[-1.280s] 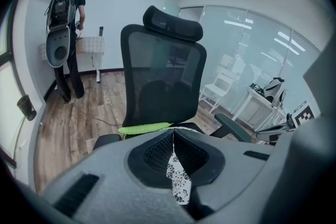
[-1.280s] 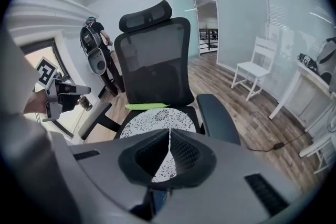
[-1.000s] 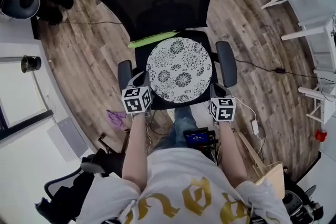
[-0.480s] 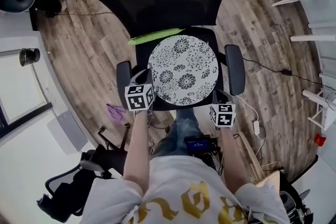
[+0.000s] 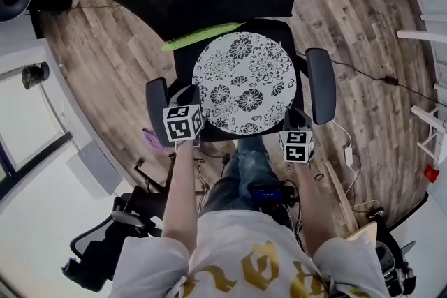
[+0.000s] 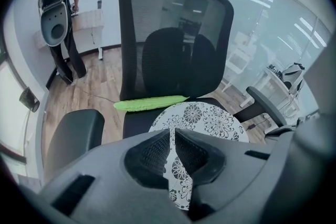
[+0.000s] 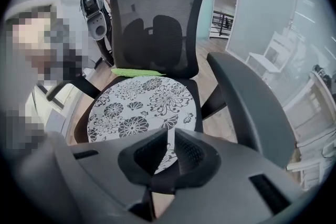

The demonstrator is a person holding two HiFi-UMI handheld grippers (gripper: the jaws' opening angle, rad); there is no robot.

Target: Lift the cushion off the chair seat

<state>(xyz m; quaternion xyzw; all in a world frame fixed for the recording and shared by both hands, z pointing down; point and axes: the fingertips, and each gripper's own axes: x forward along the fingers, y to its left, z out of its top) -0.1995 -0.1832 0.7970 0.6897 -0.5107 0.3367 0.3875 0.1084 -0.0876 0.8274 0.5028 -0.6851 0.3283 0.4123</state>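
Find the round floral cushion (image 5: 243,84) lying flat on the black chair seat (image 5: 184,70), covering most of it and reaching the front edge. Meet its rim from two sides, with the left gripper (image 6: 171,132) at about 8 o'clock of the cushion and the right gripper (image 7: 169,134) at about 5 o'clock. Note both sets of jaws drawn nearly together, with only a thin slit left, floral print showing through and no fabric plainly nipped in either. Judging from that, either work both closed tips under the rim or spread the jaws and bite the edge. Then raise the two sides evenly and straight up, keeping clear of the armrests (image 5: 320,85) at 9 and 3 o'clock. Watch for sag in the middle of a soft pad. Avoid dragging the green elongated thing (image 5: 202,36) along the seat's back edge at 11 o'clock, touching the cushion or just beside it, hard to say which. As for containers, expect none on the seat. Look far out at 9 o'clock for a small dark cup-like thing (image 5: 33,73) on a white ledge, contents impossible to make out.
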